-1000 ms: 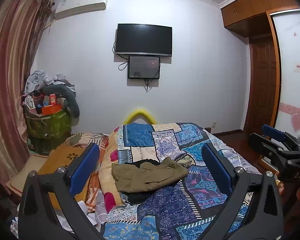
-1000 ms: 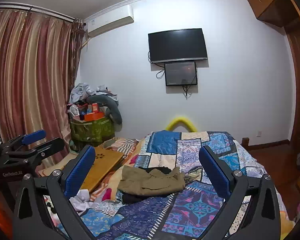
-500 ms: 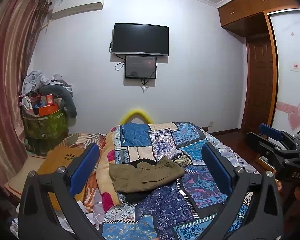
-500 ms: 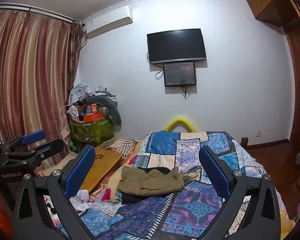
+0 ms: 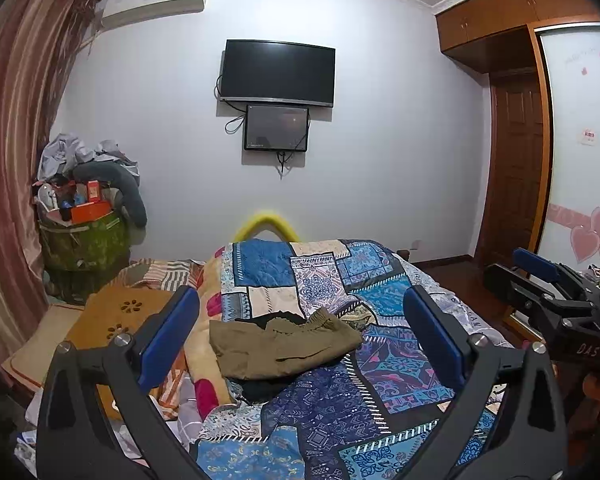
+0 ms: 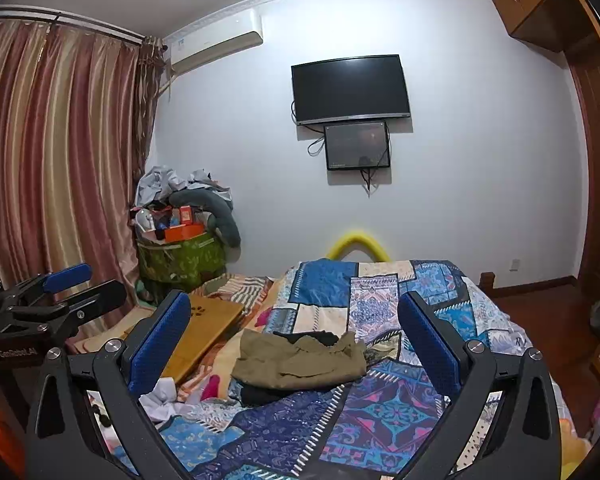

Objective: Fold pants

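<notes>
Folded olive-green pants [image 5: 280, 350] lie on a blue patchwork quilt [image 5: 340, 408], on top of a dark garment [image 5: 260, 390]. They also show in the right wrist view [image 6: 300, 362]. My left gripper [image 5: 300, 336] is open and empty, held back from and above the pants. My right gripper [image 6: 294, 334] is open and empty too, also short of the pants. The right gripper shows at the right edge of the left wrist view [image 5: 548, 292], and the left gripper at the left edge of the right wrist view [image 6: 66, 292].
A wooden lap table [image 5: 116, 320] lies left of the quilt on striped bedding. A green basket [image 5: 84, 244] piled with clutter stands by the curtain. A TV [image 5: 278, 72] hangs on the far wall. A wooden door [image 5: 516, 168] is at the right.
Both views drifted slightly; in the left wrist view the room shifted a little left. The pants have not moved and both grippers stay open.
</notes>
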Motion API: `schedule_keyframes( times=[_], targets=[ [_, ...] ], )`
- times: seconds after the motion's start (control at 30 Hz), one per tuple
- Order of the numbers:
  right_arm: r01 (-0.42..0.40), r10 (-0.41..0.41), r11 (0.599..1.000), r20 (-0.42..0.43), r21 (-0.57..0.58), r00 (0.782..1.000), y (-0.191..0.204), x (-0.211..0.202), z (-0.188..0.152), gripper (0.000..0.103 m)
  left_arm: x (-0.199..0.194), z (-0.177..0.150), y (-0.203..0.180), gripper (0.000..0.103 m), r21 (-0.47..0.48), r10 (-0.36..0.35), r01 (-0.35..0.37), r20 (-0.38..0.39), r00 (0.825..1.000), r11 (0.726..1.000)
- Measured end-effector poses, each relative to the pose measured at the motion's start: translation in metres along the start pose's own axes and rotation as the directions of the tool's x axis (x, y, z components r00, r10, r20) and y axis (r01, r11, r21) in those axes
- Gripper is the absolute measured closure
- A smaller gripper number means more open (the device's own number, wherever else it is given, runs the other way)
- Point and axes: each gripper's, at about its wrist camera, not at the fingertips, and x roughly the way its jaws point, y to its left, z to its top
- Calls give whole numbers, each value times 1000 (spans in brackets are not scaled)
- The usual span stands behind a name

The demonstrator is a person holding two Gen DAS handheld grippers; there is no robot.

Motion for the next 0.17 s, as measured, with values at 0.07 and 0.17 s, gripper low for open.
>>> schedule_keyframes(
  times=[0.07, 0.17],
  targets=[
    [2, -2, 1000, -3, 0, 1000, -1, 1, 0, 0, 1, 0, 0, 0, -4, -1, 1, -4, 1000, 1000],
    [3, -3, 1000, -7, 1, 1000, 0, 2, -1, 0, 4, -1, 2, 0, -7, -3, 3, -10, 1000, 1000]
  ],
)
